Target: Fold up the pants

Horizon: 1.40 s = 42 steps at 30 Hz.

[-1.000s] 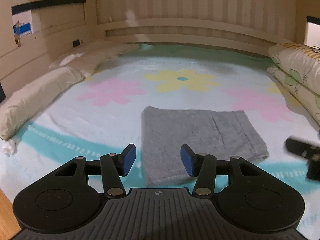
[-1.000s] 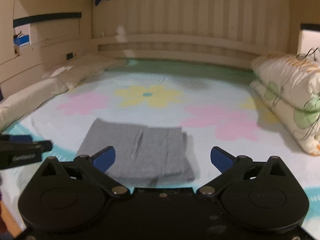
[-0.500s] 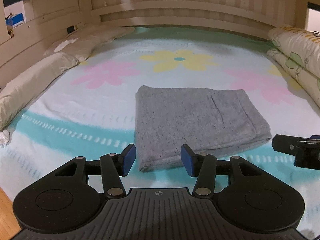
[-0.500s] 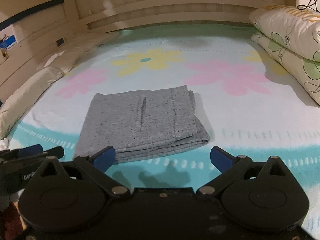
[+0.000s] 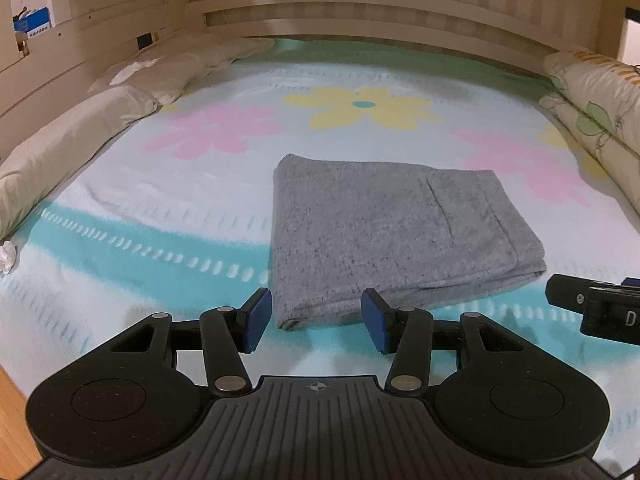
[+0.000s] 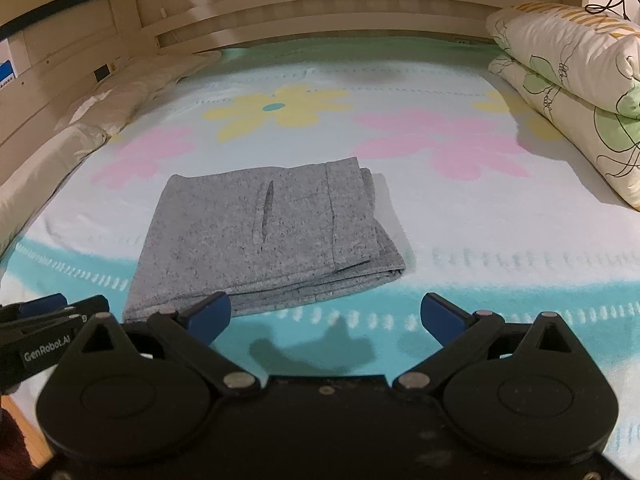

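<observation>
The grey pants (image 5: 384, 232) lie folded into a flat rectangle on the flowered bed cover (image 5: 160, 216); they also show in the right wrist view (image 6: 268, 244). My left gripper (image 5: 316, 322) is open and empty, its blue pads just short of the pants' near left corner. My right gripper (image 6: 326, 318) is open wide and empty, in front of the pants' near edge and to the right. Each gripper shows at the edge of the other's view: the right one (image 5: 596, 308), the left one (image 6: 44, 320).
Cream bolsters (image 5: 68, 140) line the left side of the bed. A folded flowered quilt (image 6: 576, 92) is stacked on the right. A wooden slatted headboard (image 5: 360, 8) closes the far end. A crumpled white tissue (image 5: 7, 256) lies at the left edge.
Both grippers have tilted down and come closer to the bed, so the pants now sit larger and nearer. Both jaws stayed open and the pants have not moved.
</observation>
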### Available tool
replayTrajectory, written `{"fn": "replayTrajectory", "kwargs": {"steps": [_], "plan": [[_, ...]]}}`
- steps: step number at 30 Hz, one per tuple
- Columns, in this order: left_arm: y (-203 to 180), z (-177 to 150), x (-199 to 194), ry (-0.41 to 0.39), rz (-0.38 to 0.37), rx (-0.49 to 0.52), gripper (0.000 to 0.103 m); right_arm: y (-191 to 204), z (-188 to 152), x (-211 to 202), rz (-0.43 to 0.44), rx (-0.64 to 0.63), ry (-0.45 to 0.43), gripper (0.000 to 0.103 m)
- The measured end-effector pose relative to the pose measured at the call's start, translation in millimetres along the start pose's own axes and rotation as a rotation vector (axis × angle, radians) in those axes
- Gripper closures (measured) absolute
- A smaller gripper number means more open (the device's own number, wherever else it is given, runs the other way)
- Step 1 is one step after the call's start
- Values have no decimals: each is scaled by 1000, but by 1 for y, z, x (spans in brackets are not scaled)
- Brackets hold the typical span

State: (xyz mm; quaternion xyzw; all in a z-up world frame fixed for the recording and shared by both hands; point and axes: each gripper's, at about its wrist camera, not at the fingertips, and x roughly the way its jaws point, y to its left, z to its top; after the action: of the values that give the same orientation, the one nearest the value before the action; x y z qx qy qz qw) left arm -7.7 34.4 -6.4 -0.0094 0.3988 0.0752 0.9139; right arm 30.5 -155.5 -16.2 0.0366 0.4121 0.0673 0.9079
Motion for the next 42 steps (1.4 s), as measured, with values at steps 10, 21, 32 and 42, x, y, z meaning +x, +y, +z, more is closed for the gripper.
{"fn": "replayTrajectory", "kwargs": {"steps": [10, 21, 32, 42], "plan": [[0, -2, 1, 11, -2, 10, 55, 1, -2, 2, -5, -2, 11, 0], [0, -4, 7, 43, -7, 8, 55, 4, -5, 7, -1, -9, 35, 0], [-3, -6, 6, 52, -9, 16, 55, 2, -5, 10, 6, -6, 50, 0], [-5, -8, 8, 61, -11, 18, 55, 2, -5, 12, 8, 1, 58, 0]]}}
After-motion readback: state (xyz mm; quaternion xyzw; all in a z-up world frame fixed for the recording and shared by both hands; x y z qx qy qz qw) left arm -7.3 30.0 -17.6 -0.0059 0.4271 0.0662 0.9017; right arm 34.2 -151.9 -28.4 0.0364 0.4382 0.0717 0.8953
